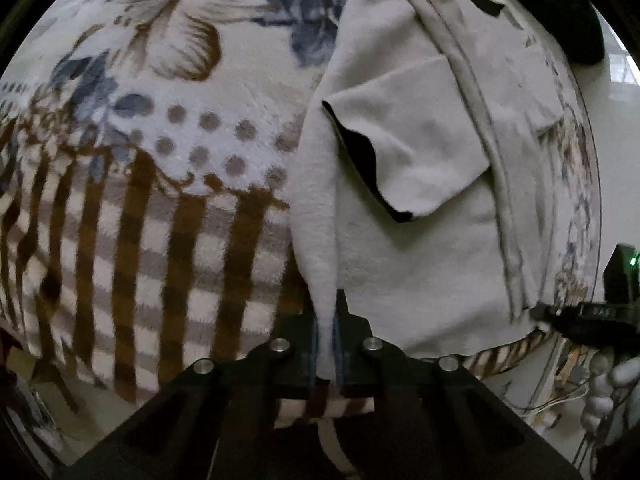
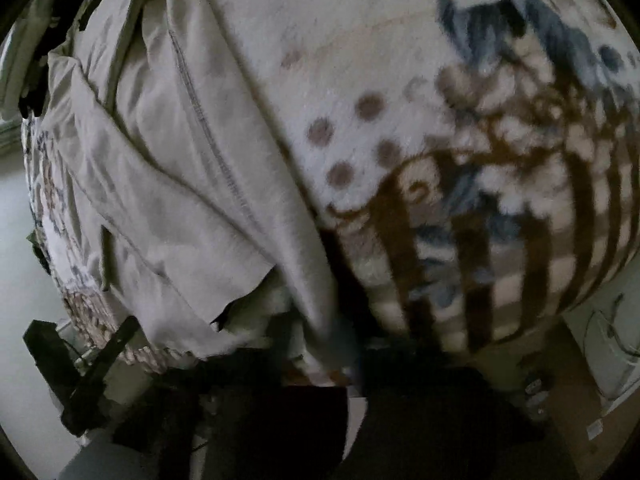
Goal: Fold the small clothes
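Where patterned blanket (image 1: 160,200) spreads, both fingers (image 1: 327,344) (image 2: 336,344) pinched on grey garment (image 1: 420,260).

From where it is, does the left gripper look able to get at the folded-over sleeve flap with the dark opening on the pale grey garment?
Probably not yet: the left gripper is shut on the pale grey garment edge. The sleeve flap lies uncovered ahead, so it must release first.

Left hand-held gripper (image 1: 327,336) pinched closed on fabric edge; right hand-held gripper (image 2: 340,344) blurred, likewise clamped.
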Action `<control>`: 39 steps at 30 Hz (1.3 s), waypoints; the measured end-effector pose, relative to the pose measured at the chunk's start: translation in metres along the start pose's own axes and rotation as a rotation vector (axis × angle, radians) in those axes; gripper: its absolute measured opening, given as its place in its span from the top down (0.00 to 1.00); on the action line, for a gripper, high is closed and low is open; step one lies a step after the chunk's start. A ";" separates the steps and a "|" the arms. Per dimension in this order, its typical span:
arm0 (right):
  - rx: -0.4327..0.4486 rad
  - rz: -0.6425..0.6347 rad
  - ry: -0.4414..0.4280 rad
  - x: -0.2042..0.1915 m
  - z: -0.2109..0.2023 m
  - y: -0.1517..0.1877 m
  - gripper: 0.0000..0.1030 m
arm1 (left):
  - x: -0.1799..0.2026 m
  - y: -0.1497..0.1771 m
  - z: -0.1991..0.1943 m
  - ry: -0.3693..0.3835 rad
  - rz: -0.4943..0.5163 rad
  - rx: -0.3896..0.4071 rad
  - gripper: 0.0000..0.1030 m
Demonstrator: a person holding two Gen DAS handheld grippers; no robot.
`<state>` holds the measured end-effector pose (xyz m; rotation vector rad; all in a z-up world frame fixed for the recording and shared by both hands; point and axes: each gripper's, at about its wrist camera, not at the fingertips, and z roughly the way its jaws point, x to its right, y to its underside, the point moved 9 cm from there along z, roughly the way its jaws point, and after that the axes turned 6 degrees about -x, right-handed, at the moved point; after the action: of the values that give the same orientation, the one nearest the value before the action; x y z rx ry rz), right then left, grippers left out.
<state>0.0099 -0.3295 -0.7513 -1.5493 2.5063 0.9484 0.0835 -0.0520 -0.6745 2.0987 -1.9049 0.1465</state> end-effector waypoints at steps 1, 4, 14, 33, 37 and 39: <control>-0.001 0.004 -0.016 0.000 -0.004 0.003 0.92 | 0.001 0.001 -0.004 0.018 -0.022 0.001 0.96; 0.008 -0.015 -0.048 -0.002 -0.027 0.005 0.93 | 0.002 -0.002 -0.024 0.107 -0.125 0.001 0.96; 0.111 0.003 -0.283 -0.037 -0.142 -0.058 0.93 | 0.011 -0.136 -0.077 0.418 -0.366 0.066 0.96; 0.370 -0.132 -0.092 -0.067 -0.157 -0.173 0.49 | 0.012 -0.259 -0.039 0.163 -0.096 0.190 0.50; 0.388 -0.149 -0.040 -0.079 -0.156 -0.185 0.95 | 0.011 -0.261 -0.037 0.149 -0.077 0.227 0.98; 0.432 -0.163 -0.019 -0.086 -0.163 -0.186 0.96 | 0.010 -0.263 -0.044 0.117 -0.050 0.262 0.98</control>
<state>0.2498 -0.4032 -0.6772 -1.5547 2.3194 0.3650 0.3498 -0.0292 -0.6706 2.2440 -1.8477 0.5220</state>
